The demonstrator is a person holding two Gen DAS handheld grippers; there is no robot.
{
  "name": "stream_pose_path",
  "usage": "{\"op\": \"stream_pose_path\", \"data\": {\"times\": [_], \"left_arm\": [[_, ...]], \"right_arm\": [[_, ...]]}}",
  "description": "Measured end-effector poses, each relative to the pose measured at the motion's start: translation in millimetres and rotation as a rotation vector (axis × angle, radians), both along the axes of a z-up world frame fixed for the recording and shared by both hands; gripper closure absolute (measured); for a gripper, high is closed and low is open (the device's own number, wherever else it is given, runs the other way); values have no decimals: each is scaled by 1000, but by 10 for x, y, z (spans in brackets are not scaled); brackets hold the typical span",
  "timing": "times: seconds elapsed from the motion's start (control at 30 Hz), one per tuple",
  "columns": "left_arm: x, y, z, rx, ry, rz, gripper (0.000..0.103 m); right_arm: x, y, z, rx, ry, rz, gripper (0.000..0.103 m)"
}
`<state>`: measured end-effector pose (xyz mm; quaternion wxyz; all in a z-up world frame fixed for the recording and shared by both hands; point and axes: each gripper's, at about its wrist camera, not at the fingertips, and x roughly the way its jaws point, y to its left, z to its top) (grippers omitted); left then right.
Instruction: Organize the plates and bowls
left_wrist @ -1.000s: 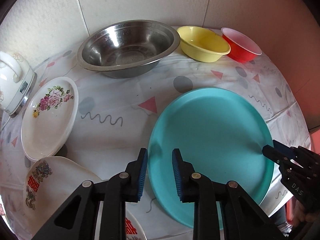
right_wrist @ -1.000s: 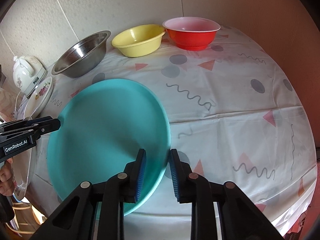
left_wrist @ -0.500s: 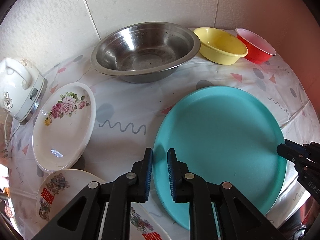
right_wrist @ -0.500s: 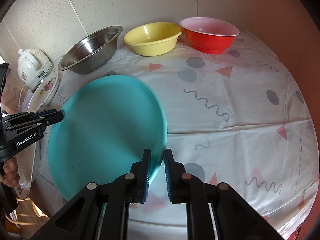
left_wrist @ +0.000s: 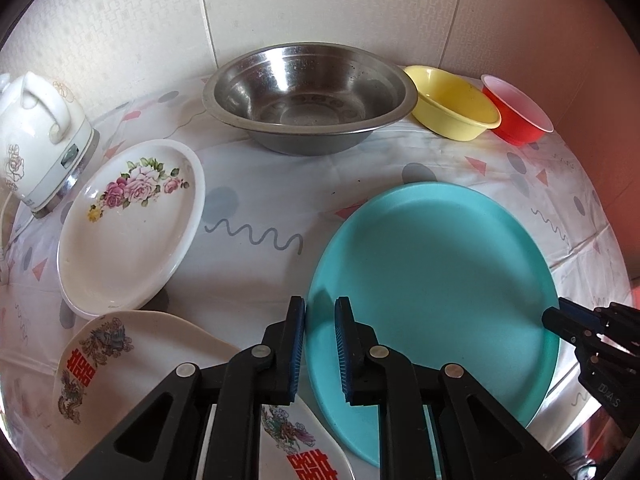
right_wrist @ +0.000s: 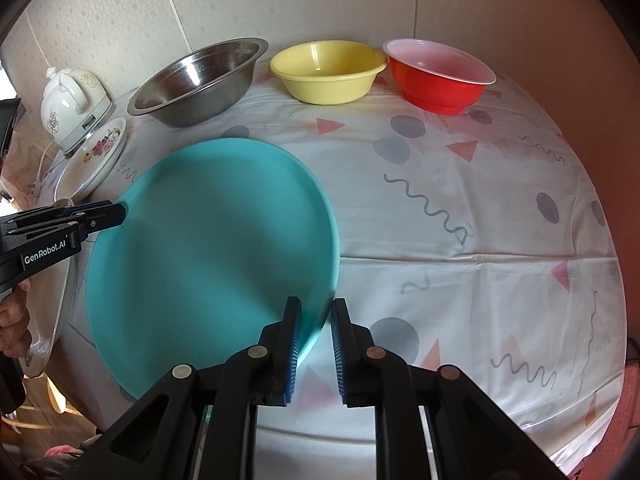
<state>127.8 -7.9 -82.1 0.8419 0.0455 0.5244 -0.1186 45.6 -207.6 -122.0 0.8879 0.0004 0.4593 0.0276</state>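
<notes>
1. Along the back wall, on the patterned white tablecloth point(left_wrist: 256, 184), three bowls sit in a row: wide stainless-steel bowl point(left_wrist: 308, 100), yellow plastic bowl point(left_wrist: 452, 102), red plastic bowl with a white inside point(left_wrist: 516, 110). All three show bare insides.
2. Large round teal plate point(left_wrist: 432, 272) is at the front of the table, spanning between the two tongs, nothing on it.
3. Left gripper point(left_wrist: 320, 308): clamped on the plate's left rim. Jaws have just been closing, with the rim between the pads.
4. Right gripper point(right_wrist: 314, 308): clenched on the plate's right rim, which is blurred just there. Jaws have just eased open slightly, rim between them.
5. Left side: white oval plate with pink flowers point(left_wrist: 128, 228) beside a white ceramic kettle point(left_wrist: 40, 140). In front of it lies a cream plate with red characters point(left_wrist: 132, 360), partly covered by the left gripper and touching or overlapping the oval plate.
6. Can't tell whether the teal plate rests on the cloth or is lifted. The person's hand point(right_wrist: 14, 320) is cut off at the frame edge.
7. Versus a second ago: the left view takes in more of the kettle and oval plate, and the left jaws are visibly narrower. Bowls unmoved.
</notes>
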Motion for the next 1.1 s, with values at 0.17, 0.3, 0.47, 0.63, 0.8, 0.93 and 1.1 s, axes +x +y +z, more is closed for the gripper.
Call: {"op": "stream_pose_path", "data": {"times": [0.17, 0.3, 0.47, 0.63, 0.8, 0.93, 1.1], "left_arm": [[-136, 215, 197, -103, -61, 48, 86], [-264, 498, 398, -184, -120, 125, 81], [-435, 971, 552, -212, -182, 264, 73], [-632, 1525, 592, -204, -221, 402, 68], [-843, 2032, 458, -205, -203, 532, 63], [-1025, 2207, 338, -199, -180, 576, 62], [-1156, 2275, 182, -218, -146, 591, 62]], "right_arm": [[-1, -31, -6, 5, 13, -11, 76], [4, -89, 44, 11, -1, -55, 75], [2, 51, 226, 24, -59, -27, 75], [130, 396, 316, 239, -20, 170, 67], [247, 989, 288, 313, 40, 354, 64], [271, 1462, 241, 269, 60, 457, 64], [356, 1795, 121, 221, 94, 518, 61]]}}
